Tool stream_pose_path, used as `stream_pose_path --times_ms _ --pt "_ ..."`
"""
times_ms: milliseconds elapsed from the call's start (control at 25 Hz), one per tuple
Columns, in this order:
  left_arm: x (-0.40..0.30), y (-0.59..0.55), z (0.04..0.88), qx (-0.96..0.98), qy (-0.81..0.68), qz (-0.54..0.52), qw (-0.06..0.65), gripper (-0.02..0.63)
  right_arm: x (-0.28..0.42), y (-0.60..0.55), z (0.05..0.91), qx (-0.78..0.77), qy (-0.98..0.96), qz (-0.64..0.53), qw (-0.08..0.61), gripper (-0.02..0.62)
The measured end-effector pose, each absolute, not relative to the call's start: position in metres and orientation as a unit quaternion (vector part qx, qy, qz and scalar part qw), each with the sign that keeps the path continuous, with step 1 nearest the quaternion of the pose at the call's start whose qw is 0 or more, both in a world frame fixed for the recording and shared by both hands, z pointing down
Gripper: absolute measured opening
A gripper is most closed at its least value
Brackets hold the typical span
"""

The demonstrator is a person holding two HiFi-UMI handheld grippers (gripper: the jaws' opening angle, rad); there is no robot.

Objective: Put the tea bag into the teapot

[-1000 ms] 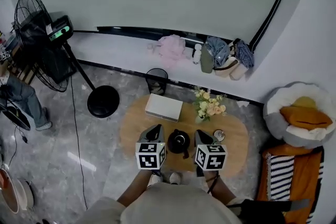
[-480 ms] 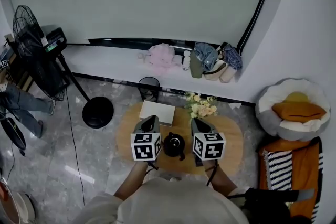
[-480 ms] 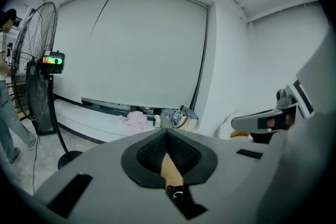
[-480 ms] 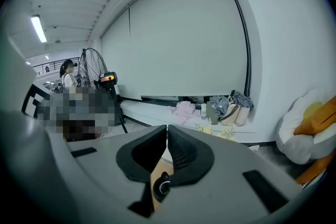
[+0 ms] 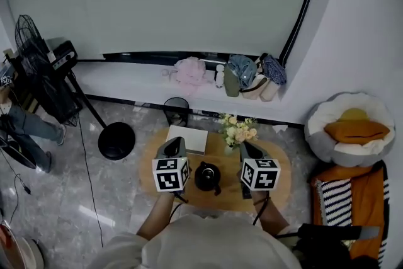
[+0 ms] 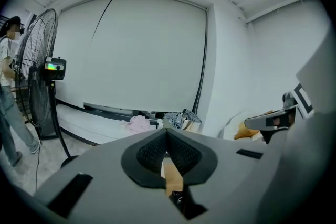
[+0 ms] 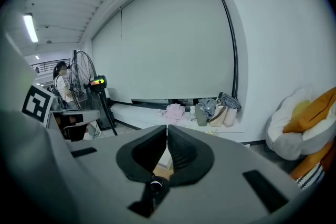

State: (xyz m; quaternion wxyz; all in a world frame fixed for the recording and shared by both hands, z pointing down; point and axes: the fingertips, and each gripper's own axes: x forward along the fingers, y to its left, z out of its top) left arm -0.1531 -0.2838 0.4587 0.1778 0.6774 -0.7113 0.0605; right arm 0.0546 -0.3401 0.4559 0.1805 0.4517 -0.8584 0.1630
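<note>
Teapot (image 5: pixel 208 177) on wooden table (image 5: pixel 281 172), between left gripper (image 6: pixel 167 131), right gripper (image 7: pixel 167 128)

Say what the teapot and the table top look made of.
Teapot: dark, near black, with a slight sheen; likely glazed ceramic or cast iron, too small to tell. Table: warm tan, matte oval top; looks like wood or veneer.

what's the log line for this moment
left hand-held gripper: shut, empty | right hand-held gripper: shut, empty | teapot: on table, between them
</note>
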Motion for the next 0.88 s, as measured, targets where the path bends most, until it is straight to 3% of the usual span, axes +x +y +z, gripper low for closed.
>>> stream_pose_path --times_ms 880 --pt "-0.137 -0.283 0.463 0.687 -0.702 0.066 0.176 0.005 0.071 -0.336 0.458 0.471 -0.850 0.162 0.173 0.034"
